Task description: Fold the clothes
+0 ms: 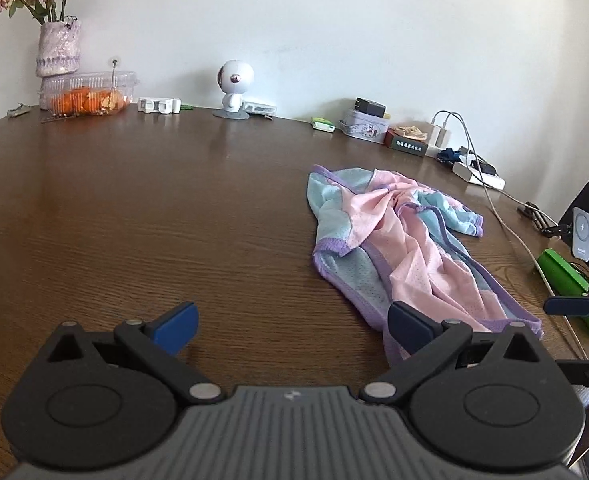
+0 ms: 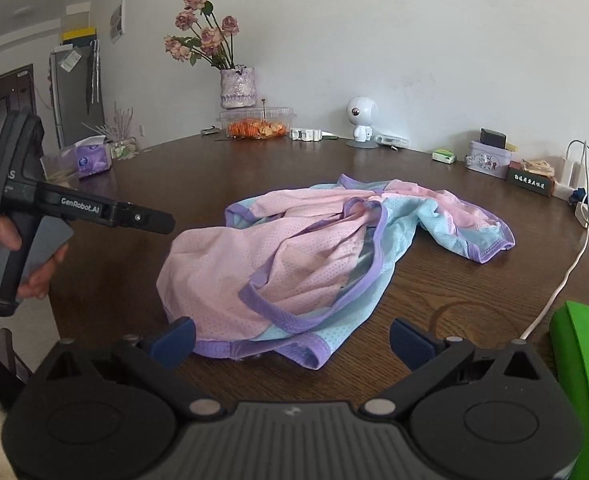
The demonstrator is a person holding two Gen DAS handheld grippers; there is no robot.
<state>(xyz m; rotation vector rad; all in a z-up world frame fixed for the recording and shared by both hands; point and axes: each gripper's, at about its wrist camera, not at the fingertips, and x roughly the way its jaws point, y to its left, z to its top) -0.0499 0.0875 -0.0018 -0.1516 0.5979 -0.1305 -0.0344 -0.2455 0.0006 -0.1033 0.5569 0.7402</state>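
A crumpled pink and light-blue mesh garment with purple trim [image 1: 406,240] lies on the dark wooden table [image 1: 154,216]. My left gripper [image 1: 292,326] is open and empty, its right fingertip just at the garment's near hem. In the right wrist view the garment [image 2: 294,264] lies straight ahead. My right gripper [image 2: 292,340] is open and empty, its fingertips at the near purple hem. The left gripper's body [image 2: 94,210], held in a hand, shows at the left, its tip near the garment's left edge.
Along the wall stand a vase of dried roses [image 2: 236,88], a plastic box of oranges [image 1: 88,96], a small white robot figure [image 1: 232,88], a tin [image 1: 364,128], chargers and cables [image 1: 474,168]. A green box [image 2: 582,380] sits at the right, a tissue pack [image 2: 92,160] at the left.
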